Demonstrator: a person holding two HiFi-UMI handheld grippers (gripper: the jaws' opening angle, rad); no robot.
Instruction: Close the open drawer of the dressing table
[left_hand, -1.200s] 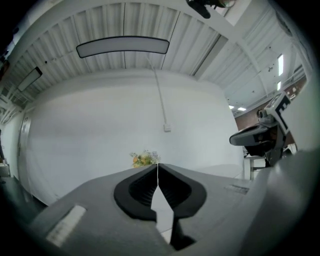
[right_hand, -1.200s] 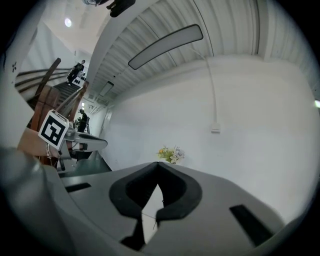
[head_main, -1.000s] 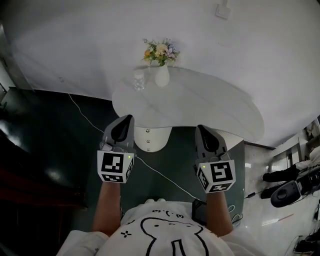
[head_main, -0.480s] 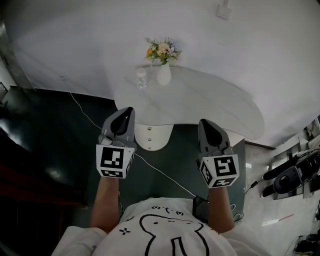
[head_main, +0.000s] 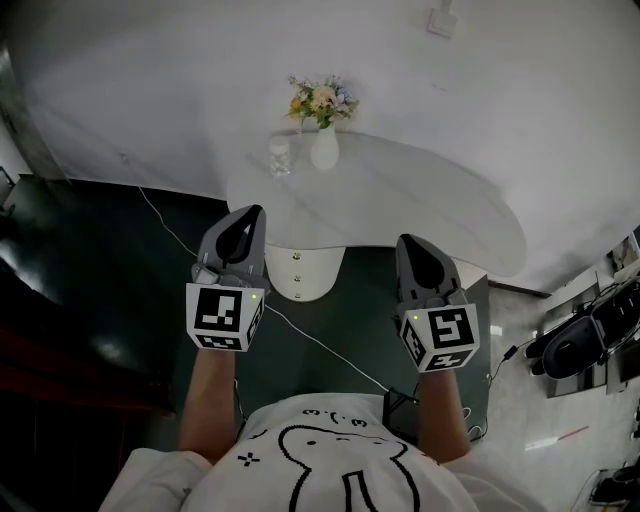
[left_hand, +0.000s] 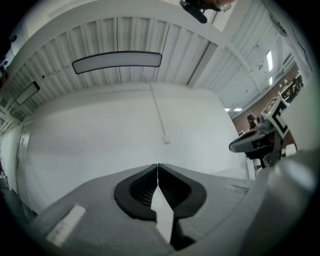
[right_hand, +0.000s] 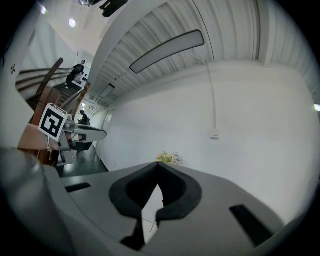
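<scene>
Both tools are shut tight, and I see nothing held in them. My left gripper has its two jaws pressed together with only the white wall ahead of it. My right gripper is pinched shut too, with the flowers far off past its tip.

The drawer is the round white front under the near edge of the table. It sits between my two grippers and a bit lower. I think it sticks out, so it is not closed yet. As far as I can see, neither gripper touches it.

Here is what could go wrong. The drawer front is round and smooth, so a shut tip could slide off to one side when I push. My left gripper seems to point a little up, so it could bump the table edge and miss the drawer. A hard shove could shake the table and tip the vase or the glass. The cable on the floor runs right under me, and a foot could catch it.

Now I count: one table, one drawer with two knobs, one vase, one bunch of flowers, one glass, one cable, and two grippers.
</scene>
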